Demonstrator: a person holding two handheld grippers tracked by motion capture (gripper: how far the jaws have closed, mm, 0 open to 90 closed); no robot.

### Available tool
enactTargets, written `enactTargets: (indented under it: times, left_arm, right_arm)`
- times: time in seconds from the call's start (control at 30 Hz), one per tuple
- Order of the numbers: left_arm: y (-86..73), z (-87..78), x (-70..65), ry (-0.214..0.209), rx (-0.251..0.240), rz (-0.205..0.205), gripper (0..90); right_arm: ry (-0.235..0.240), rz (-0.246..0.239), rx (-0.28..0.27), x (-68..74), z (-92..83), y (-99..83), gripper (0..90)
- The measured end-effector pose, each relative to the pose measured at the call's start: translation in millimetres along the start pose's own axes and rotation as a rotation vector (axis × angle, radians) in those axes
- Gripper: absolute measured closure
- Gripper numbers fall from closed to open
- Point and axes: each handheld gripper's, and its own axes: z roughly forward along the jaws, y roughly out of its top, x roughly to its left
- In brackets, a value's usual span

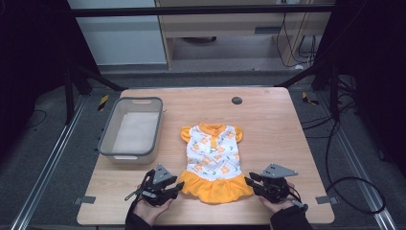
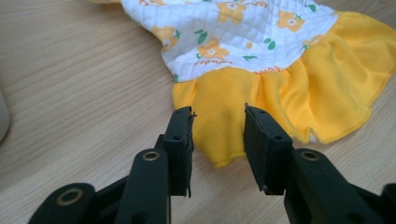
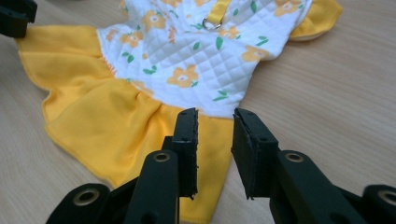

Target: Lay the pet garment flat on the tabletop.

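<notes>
The dress [image 1: 213, 160] lies flat mid-worktop [image 1: 268, 120], each tool, left [image 1: 176, 187] and right [image 1: 250, 181], gaping narrowly over a hem corner, and if either closes on only the thin ruffle edge, the fabric likely slips out.

A grey plastic bin [image 1: 130, 127] sits on the wooden table [image 1: 277, 129], left of centre.

A quilted cloth dress [image 1: 212, 160] with a smooth yellow skirt lies on a matt wood-grain table [image 1: 273, 124] beside a plastic bin [image 1: 131, 128].
</notes>
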Motion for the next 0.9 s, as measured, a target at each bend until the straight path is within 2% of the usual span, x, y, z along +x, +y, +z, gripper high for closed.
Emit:
enactTargets:
  times: [0.23,0.4,0.5,0.57,0.63,0.67,0.77,0.9]
  left_arm:
    - [5.6,-5.6,0.8,-0.003,-0.038,0.000,59.7]
    - [18.6,-7.1,7.0,0.016,-0.076,-0.003,62.8]
    - [34.0,-3.5,16.0,0.040,-0.110,0.000,68.2]
    - [40.6,-0.6,20.5,0.042,-0.126,0.001,71.0]
    - [48.4,4.7,24.2,0.068,-0.150,0.003,74.9]
    - [52.0,7.7,25.6,0.067,-0.157,-0.006,76.2]
    - [62.6,17.4,27.8,0.071,-0.161,0.002,80.4]
    - [80.0,38.3,30.9,0.089,-0.156,0.013,82.7]
  right_arm:
    - [-0.005,0.017,-0.044,-3.0,1.2,5.8,72.5]
    - [0.014,0.018,-0.063,0.9,5.1,10.0,77.8]
    - [0.026,0.018,-0.053,3.7,10.6,13.2,83.0]
    - [0.034,0.015,-0.048,5.3,13.6,15.1,86.3]
    - [0.040,0.011,-0.040,7.5,17.2,16.8,89.0]
    - [0.045,0.010,-0.035,8.3,18.9,17.3,89.5]
    - [0.056,0.008,-0.029,11.5,23.9,18.0,89.8]
    - [0.063,0.000,-0.018,15.8,30.2,17.9,89.8]
